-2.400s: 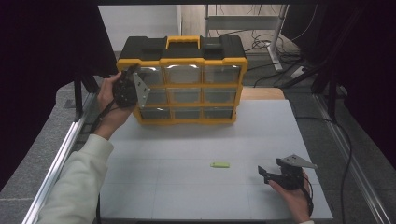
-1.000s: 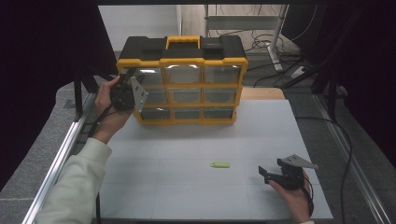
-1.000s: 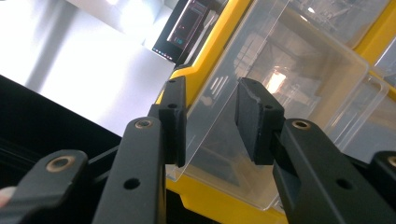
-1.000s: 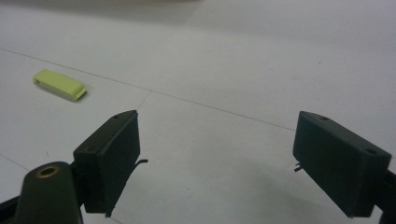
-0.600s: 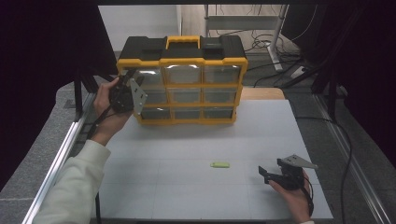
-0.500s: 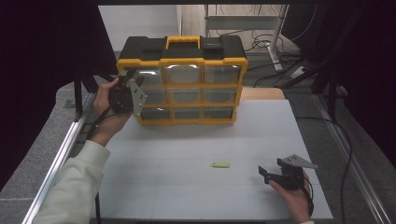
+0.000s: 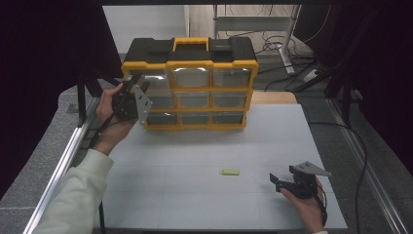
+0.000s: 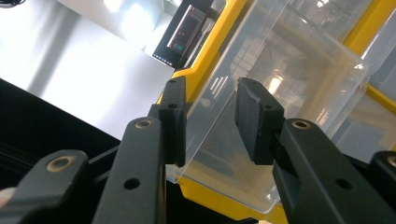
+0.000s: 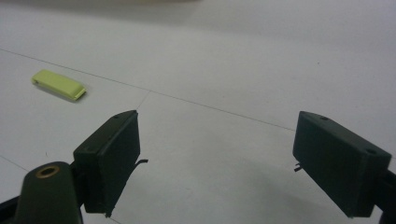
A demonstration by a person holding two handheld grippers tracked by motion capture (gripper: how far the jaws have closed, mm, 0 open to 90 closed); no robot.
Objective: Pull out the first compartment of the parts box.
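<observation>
Yellow-and-black organizer (image 7: pixel 195 83) with nine clear drawers; left gripper (image 8: pixel 210 119), jaws narrowly apart, straddles a clear drawer (image 8: pixel 280 93). Right gripper (image 9: pixel 215 163) gapes wide near a lime clip (image 9: pixel 58 84)

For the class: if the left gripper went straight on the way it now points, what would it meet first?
The left gripper would meet the clear plastic drawer of the yellow organizer; the drawer's edge already sits between its jaws, though contact is unclear.

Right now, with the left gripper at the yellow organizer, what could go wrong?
The left gripper straddles the thin lip of a clear plastic drawer with a gap showing, so it may slip when closing or pulling. The yellow-and-black drawer organizer stands unbraced and could slide or tip; the open right gripper rests far off.
</observation>
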